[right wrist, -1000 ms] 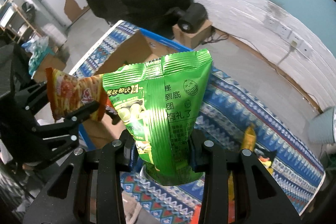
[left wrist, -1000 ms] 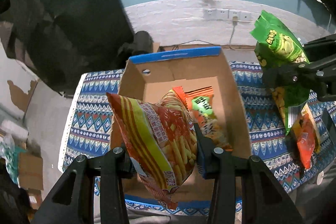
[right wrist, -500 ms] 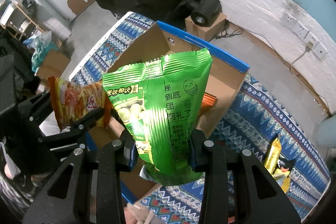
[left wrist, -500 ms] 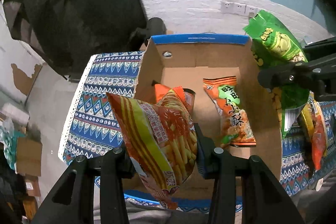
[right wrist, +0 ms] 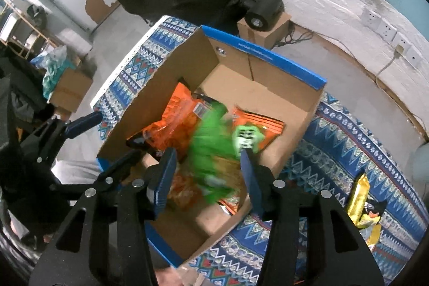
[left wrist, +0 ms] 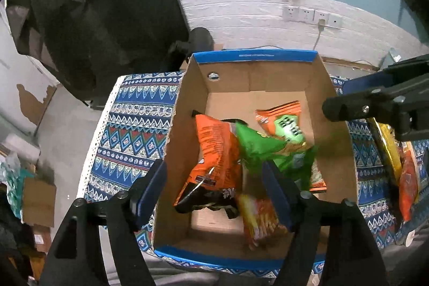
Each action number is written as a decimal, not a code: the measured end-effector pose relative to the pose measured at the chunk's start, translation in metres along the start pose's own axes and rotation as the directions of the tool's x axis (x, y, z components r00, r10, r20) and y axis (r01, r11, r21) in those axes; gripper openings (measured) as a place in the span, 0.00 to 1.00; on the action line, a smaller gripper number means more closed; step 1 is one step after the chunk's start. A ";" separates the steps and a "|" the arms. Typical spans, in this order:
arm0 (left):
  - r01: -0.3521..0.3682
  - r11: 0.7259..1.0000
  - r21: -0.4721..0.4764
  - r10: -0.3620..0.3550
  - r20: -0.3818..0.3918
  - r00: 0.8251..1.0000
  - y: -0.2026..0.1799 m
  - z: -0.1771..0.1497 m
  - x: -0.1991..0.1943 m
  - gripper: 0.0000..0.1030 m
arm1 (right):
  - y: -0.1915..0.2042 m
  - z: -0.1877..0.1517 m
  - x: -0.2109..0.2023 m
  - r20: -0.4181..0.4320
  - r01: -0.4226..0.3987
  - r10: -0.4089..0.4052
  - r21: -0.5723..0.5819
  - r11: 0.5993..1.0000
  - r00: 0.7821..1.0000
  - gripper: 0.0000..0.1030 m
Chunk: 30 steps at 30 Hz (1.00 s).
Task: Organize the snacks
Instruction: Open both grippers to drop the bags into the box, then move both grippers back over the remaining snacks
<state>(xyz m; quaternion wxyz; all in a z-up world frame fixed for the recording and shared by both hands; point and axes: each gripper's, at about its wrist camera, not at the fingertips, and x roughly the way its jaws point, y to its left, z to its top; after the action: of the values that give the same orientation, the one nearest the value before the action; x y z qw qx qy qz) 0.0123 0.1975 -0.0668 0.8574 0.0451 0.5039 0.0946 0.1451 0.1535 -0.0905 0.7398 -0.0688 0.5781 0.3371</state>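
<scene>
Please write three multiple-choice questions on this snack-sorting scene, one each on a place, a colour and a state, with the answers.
1. Where is the green bag?
A. On the patterned cloth beside the box
B. Inside the cardboard box
C. Clamped in the right gripper

2. What colour is the rim of the box?
A. Blue
B. Red
C. White

3. How does the left gripper stand?
A. Shut on a striped bag
B. Shut with nothing in it
C. Open, holding nothing

Answers:
1. B: the green bag lies, motion-blurred, among the orange bags in the box, below the right gripper, whose opening jaws no longer press it.
2. A: a blue strip runs along the box's top edge in both views.
3. C: its jaws are opening, clear of any bag, and the striped bag sits below in the box.
</scene>
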 end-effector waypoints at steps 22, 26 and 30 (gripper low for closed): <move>0.063 0.988 0.138 -0.067 0.026 0.997 -0.070 0.011 -0.018 0.77 | -0.062 -0.050 -0.062 0.066 0.114 -0.117 0.052 0.992 0.991 0.62; 0.061 0.980 0.191 -0.069 0.034 0.997 -0.091 0.010 -0.023 0.77 | -0.078 -0.067 -0.073 0.065 0.135 -0.139 0.066 0.989 0.988 0.64; 0.074 0.969 0.234 -0.084 0.031 0.996 -0.111 0.010 -0.026 0.77 | -0.090 -0.085 -0.081 0.058 0.157 -0.162 0.077 0.985 0.985 0.64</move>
<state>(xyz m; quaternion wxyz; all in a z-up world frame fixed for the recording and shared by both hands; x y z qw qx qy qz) 0.0217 0.0838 -0.0587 0.8593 0.1273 0.4953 -0.0002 0.1199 0.0085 -0.0708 0.7846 -0.0771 0.5586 0.2577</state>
